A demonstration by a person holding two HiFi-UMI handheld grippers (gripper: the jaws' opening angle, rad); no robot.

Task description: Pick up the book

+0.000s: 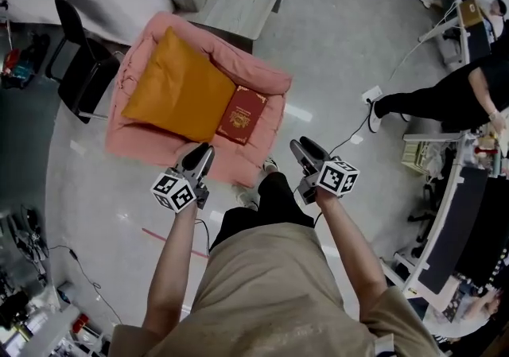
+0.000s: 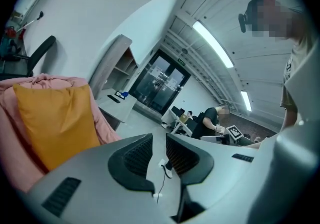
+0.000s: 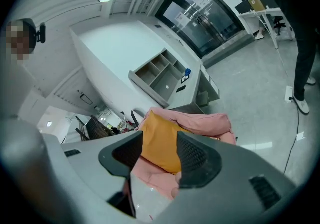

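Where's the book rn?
Head view, centre: the red book lies on the pink armchair, right of the orange cushion, just beyond the left claw.

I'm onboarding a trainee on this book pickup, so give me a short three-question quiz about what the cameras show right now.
1. True or false: the red book lies on the pink armchair, beside the orange cushion.
2. What does the right gripper hold? A the book; B the cushion; C nothing.
3. Fill in: the jaws of the left gripper stand ____.
Key: 1 true; 2 C; 3 open.
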